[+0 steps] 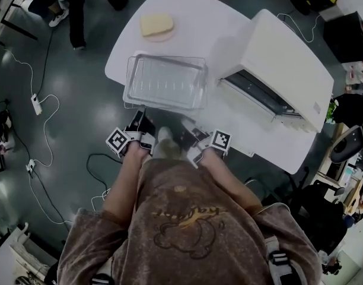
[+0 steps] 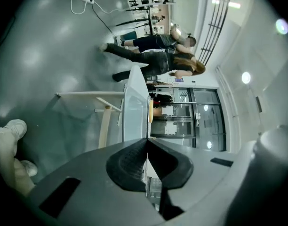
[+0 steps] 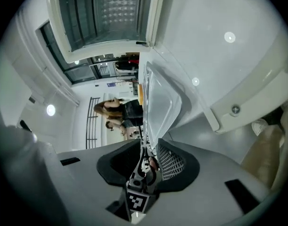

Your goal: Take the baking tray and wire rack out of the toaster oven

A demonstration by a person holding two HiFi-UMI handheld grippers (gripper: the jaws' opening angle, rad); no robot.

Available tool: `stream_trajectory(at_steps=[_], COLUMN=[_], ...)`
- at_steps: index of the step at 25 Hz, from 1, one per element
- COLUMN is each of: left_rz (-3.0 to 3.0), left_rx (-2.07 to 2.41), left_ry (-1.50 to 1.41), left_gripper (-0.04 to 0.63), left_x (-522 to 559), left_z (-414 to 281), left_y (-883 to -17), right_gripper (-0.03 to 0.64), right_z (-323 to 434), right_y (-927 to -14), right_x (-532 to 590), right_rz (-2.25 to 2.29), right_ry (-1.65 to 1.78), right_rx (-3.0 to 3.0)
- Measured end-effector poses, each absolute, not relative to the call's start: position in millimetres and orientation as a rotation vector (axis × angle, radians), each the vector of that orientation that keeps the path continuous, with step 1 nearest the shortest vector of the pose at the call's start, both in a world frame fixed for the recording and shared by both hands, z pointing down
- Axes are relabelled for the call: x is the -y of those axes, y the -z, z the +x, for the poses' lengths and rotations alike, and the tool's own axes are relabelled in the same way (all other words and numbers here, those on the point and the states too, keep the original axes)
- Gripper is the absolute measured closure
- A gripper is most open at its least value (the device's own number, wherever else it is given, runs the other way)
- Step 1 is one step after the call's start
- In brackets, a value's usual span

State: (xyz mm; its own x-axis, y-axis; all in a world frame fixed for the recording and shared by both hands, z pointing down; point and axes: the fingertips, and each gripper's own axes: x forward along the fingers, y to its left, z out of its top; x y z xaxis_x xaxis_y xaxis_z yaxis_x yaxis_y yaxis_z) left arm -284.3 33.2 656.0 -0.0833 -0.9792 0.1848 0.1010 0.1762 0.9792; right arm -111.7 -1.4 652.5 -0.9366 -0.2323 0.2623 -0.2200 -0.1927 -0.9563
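The baking tray (image 1: 130, 83) lies on the white table (image 1: 193, 16), left of the white toaster oven (image 1: 288, 58), with the wire rack (image 1: 166, 79) lying in it. My left gripper (image 1: 141, 119) is at the tray's near left corner. In the left gripper view that gripper (image 2: 147, 139) is shut, and the tray's thin rim (image 2: 134, 107) runs into the seam between the jaws. My right gripper (image 1: 190, 129) sits just off the near right rim. Its jaws (image 3: 146, 142) stand apart, and the tray (image 3: 160, 105) is straight ahead of them, not pressed by the pads.
A slice of bread on a plate (image 1: 156, 25) sits at the table's far side. The oven's dark mouth (image 1: 258, 92) faces the tray, and its glass door (image 3: 106, 13) stands open. Cables and a power strip (image 1: 36, 104) lie on the floor to the left. People stand in the background (image 2: 158, 55).
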Motion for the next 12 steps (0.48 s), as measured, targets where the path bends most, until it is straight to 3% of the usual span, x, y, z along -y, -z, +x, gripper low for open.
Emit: stream_trajectory(at_steps=[12], left_rz=[0.962], left_rx=[1.332], left_ry=[0.947], left_gripper=[0.582], left_x=[-39.6], left_z=[-272.0], left_y=[-684.0], right_gripper=[0.532], right_z=[-112.4], right_y=[-614.0], right_x=[1.5], right_rz=[-0.417], right_ry=[2.191], right_rx=[-2.220])
